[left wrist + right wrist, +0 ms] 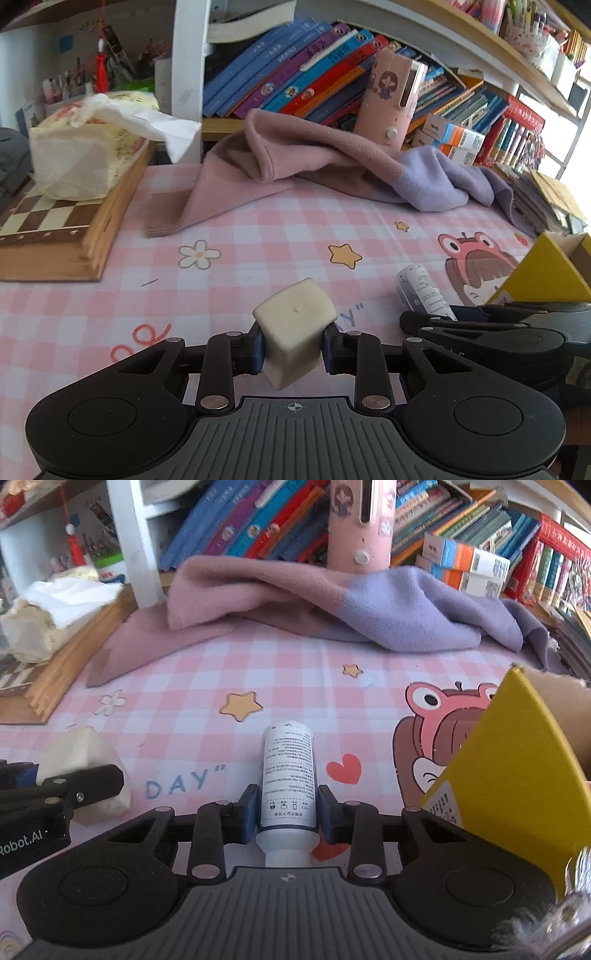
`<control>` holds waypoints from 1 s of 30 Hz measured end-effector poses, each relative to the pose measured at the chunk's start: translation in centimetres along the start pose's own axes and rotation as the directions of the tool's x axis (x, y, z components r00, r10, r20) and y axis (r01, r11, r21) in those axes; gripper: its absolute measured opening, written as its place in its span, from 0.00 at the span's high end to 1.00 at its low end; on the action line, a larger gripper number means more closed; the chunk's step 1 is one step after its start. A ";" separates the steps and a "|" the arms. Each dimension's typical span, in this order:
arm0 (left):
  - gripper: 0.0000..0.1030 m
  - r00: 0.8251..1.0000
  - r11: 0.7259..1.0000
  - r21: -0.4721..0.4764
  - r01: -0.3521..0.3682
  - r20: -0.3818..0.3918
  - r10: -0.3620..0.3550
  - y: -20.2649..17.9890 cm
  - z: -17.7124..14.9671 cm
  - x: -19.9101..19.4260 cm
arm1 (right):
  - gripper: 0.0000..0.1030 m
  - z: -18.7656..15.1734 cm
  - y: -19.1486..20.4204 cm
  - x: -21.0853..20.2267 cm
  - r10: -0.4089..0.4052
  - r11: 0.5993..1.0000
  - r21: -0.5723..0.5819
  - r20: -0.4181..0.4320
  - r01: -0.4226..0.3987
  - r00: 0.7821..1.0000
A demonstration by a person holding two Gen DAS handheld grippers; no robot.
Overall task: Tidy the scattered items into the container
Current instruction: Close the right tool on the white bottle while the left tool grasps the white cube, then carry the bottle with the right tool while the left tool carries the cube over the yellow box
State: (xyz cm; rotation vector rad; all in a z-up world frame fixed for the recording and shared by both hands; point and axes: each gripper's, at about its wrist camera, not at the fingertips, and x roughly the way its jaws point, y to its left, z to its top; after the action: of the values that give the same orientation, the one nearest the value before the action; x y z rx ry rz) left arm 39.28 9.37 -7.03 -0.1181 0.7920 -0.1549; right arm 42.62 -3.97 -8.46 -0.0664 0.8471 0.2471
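On the pink checked counter [258,236], the left gripper [293,350] has its jaws clamped on a cream squashy cube [295,325]; the right gripper [286,816] pinches a white printed bottle [288,775]. Grasping looks complete; next, lift both into the yellow cardboard box [509,768] just right.

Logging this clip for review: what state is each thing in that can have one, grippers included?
Left gripper: shut on the white block.
White block: gripped, tilted.
Right gripper: shut on the white bottle.
White bottle: lying along the fingers, neck toward the camera.
Yellow box: open-topped, inside not visible.
Towel: crumpled.
Tissue pack: open, tissue sticking out.
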 end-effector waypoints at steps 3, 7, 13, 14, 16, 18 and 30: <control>0.74 1.000 1.000 -0.011 0.000 0.018 0.000 -0.1 -0.3 -1.7 | 0.70 -0.1 0.5 -1.8 0.030 0.999 -0.026 0.032 -0.029 0.999; 0.75 0.999 1.000 -0.020 -0.001 0.037 0.002 -0.4 -0.9 -3.9 | 0.70 -0.7 0.5 -4.2 0.058 0.998 -0.040 0.057 -0.056 0.997; 0.76 0.998 0.999 -0.043 0.001 0.056 0.001 -0.7 -2.1 -7.0 | 0.70 -2.2 0.0 -7.6 0.090 0.995 -0.044 0.053 -0.088 0.995; 0.76 0.998 0.999 -0.046 0.003 0.059 0.000 -0.8 -2.4 -7.5 | 0.70 -2.6 0.0 -8.2 0.093 0.995 -0.047 0.055 -0.091 0.994; 0.76 0.998 0.999 -0.050 0.004 0.062 -0.001 -0.9 -2.9 -8.6 | 0.70 -3.2 0.0 -9.3 0.100 0.994 -0.059 0.059 -0.096 0.993; 0.76 0.998 0.998 -0.055 0.005 0.066 -0.001 -1.0 -3.4 -9.6 | 0.70 -3.8 0.0 -10.3 0.107 0.993 -0.064 0.062 -0.103 0.992; 0.77 0.993 0.997 -0.072 0.035 0.116 -0.026 -2.0 -5.9 -16.4 | 0.70 -6.9 0.9 -16.5 0.162 0.983 -0.096 0.088 -0.154 0.983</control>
State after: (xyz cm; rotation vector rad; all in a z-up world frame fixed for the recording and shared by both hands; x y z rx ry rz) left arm 23.50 10.12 0.62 -0.2075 0.6811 -0.1463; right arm 26.82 -7.34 -0.62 -0.0697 0.7465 0.4344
